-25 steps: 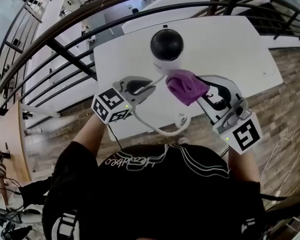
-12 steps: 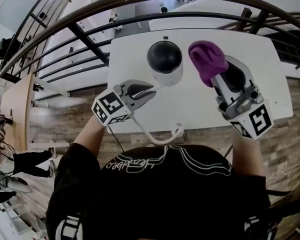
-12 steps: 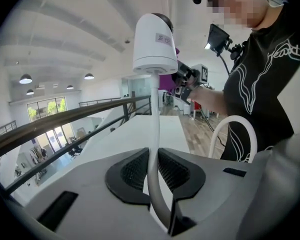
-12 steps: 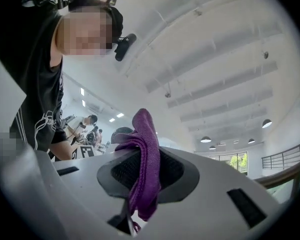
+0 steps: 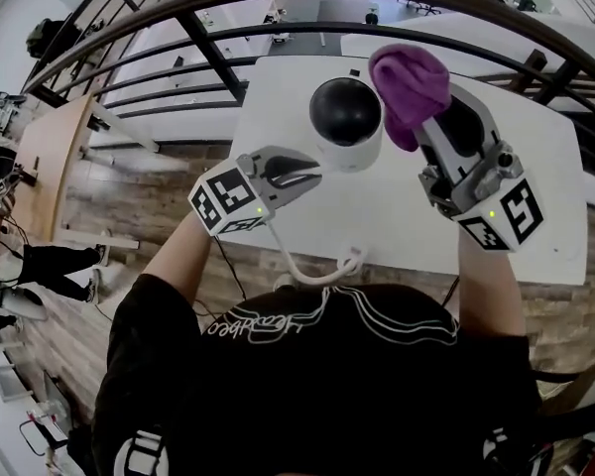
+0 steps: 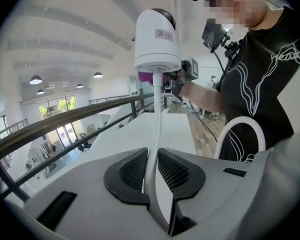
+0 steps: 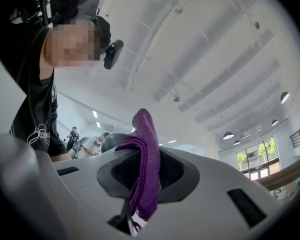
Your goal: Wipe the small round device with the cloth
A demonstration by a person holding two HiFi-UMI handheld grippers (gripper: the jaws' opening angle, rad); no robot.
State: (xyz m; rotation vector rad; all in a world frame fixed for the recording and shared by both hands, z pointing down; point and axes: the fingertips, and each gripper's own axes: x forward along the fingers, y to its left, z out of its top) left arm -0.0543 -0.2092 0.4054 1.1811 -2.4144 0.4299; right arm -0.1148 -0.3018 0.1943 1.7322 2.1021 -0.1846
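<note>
The left hand-held gripper [image 5: 312, 175] pinches the white cable [image 6: 157, 114] to steady the small round device [image 5: 345, 122] over the counter [image 5: 535, 216], dome exposed, while the right hand-held gripper [image 5: 431, 127], clamped on the bunched purple cloth [image 5: 409, 85], holds it just beside the dome, apparently for wiping.

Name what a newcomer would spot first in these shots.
First the purple cloth, pinched in the right gripper and held up right beside the black-domed device over the white table. Next the left gripper, clamped on the white cable that runs into the device's base, with the rest looping off the table's near edge.
</note>
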